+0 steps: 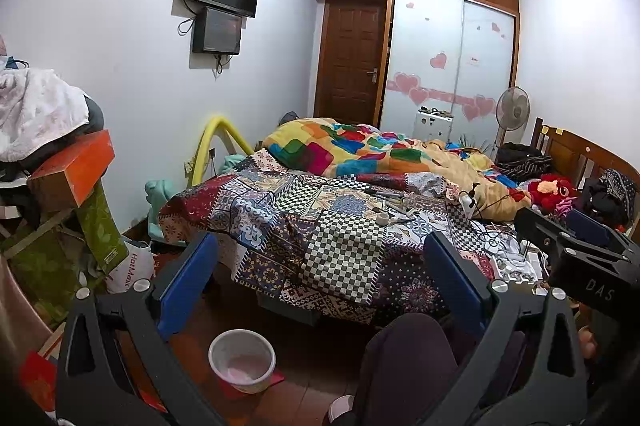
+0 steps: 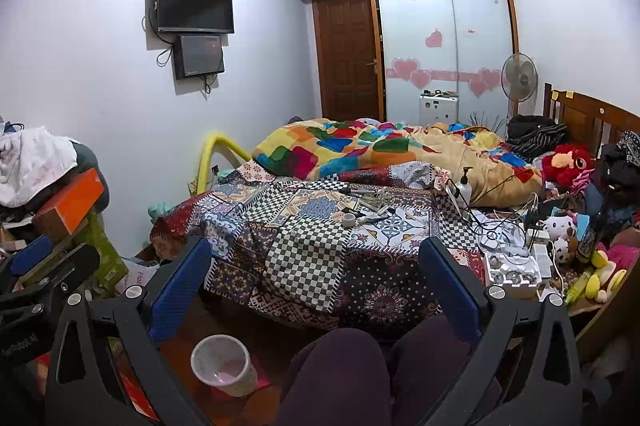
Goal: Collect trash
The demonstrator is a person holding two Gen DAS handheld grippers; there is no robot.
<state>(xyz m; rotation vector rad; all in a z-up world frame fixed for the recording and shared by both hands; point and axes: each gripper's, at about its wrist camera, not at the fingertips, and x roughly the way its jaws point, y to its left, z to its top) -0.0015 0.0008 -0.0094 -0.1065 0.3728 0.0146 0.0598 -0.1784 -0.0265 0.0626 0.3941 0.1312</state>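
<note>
A white trash bin [image 1: 242, 360] stands on the floor in front of the bed; it also shows in the right wrist view [image 2: 223, 364]. Small litter lies on the patchwork bedspread [image 1: 320, 226]: a white tape roll [image 1: 383, 219] [image 2: 349, 220] and scraps [image 2: 374, 208] beside it. My left gripper [image 1: 320, 282] is open and empty, held above the floor short of the bed. My right gripper [image 2: 316, 278] is open and empty, alongside the left one; its body shows at the right of the left wrist view [image 1: 580, 254].
A person's knees [image 2: 340, 366] are below the grippers. A piled stack of boxes and clothes [image 1: 60, 166] stands at left. Cables, a white tray of parts [image 2: 512, 270] and plush toys [image 2: 568, 162] crowd the bed's right side. A colourful quilt [image 1: 360, 146] lies further back.
</note>
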